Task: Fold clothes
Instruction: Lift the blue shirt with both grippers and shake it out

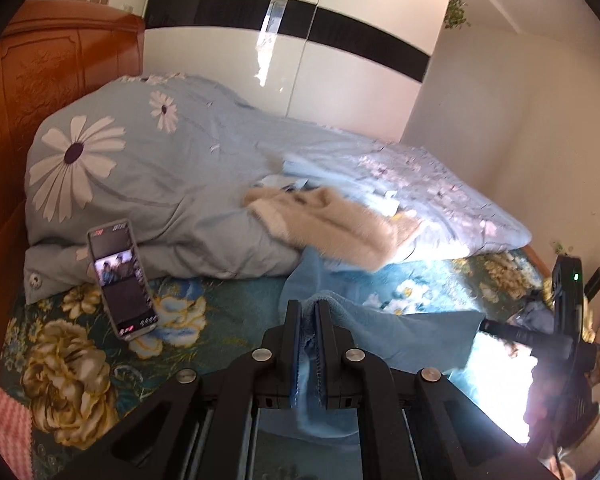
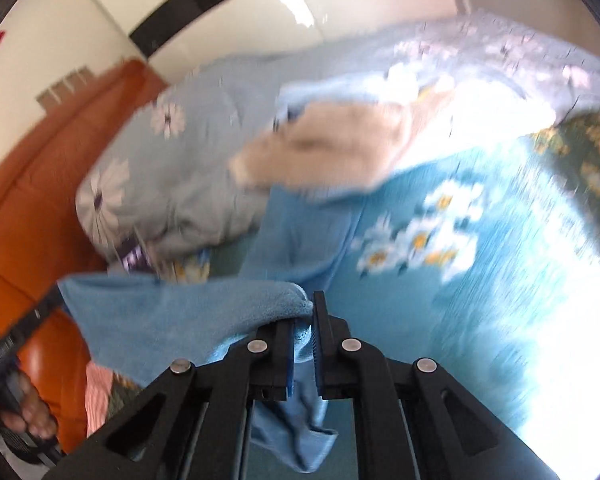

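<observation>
A light blue fleece garment point(image 1: 400, 332) is stretched between both grippers above the bed. My left gripper point(image 1: 308, 308) is shut on one edge of it. My right gripper point(image 2: 305, 312) is shut on another edge of the same blue garment point(image 2: 172, 312), which hangs down below the fingers. The right gripper also shows at the right edge of the left wrist view point(image 1: 568, 320). A beige fuzzy garment point(image 1: 340, 220) lies on the duvet behind, with more blue cloth under it. The right wrist view is blurred.
A rumpled pale blue daisy-print duvet point(image 1: 140, 176) fills the back of the bed. A phone point(image 1: 120, 280) leans against it. The floral bedsheet point(image 1: 80, 360) lies below. An orange wooden headboard point(image 1: 40, 100) stands at the left, a white wardrobe point(image 1: 300, 60) behind. A pink cloth point(image 1: 4, 420) lies at the lower left.
</observation>
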